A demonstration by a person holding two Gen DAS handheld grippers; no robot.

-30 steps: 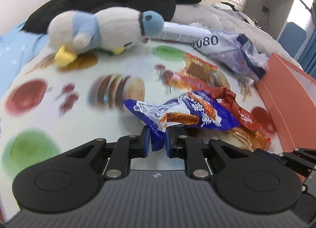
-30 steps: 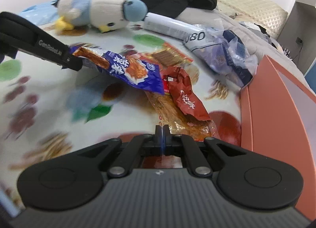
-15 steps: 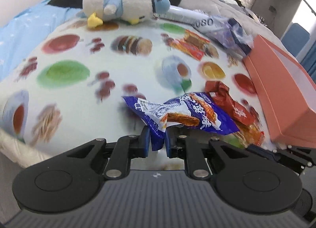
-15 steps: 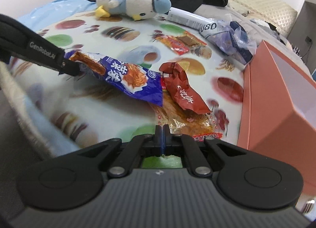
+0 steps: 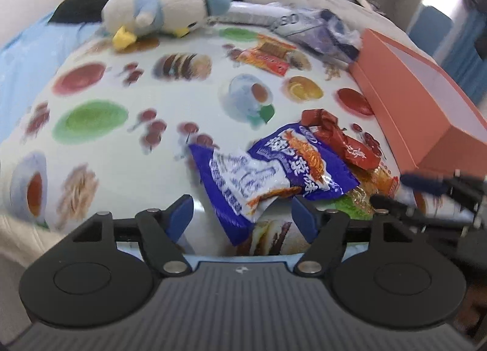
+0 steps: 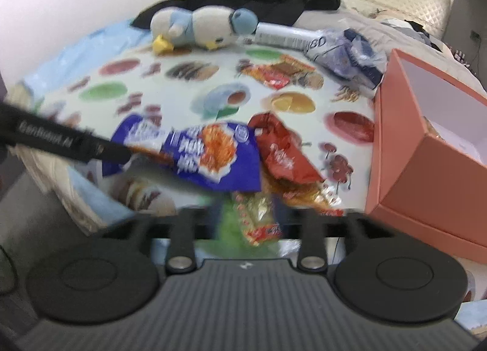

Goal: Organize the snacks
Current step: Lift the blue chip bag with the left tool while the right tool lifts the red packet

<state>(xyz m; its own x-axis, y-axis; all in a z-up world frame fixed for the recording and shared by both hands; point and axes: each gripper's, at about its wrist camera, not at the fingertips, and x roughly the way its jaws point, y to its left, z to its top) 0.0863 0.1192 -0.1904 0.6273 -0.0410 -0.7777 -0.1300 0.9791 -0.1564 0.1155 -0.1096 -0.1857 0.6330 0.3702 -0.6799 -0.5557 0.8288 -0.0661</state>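
Both sets of tongs are opening; the left tongs (image 5: 242, 217) stand wide with the blue snack packet (image 5: 274, 174) lying loose between their pads, and the right tongs (image 6: 243, 217) part around a clear orange-printed packet (image 6: 261, 217), pressing on nothing as far as the blur lets me tell. The organizing looks barely begun; blue, dark red (image 6: 283, 156) and clear packets sit heaped near the bed's front edge on the food-print cloth (image 5: 121, 168), beside the open salmon box (image 6: 426, 150), another red packet (image 5: 268, 57) lies farther back. The blue packet looks crumpled, glossy, half-folded.
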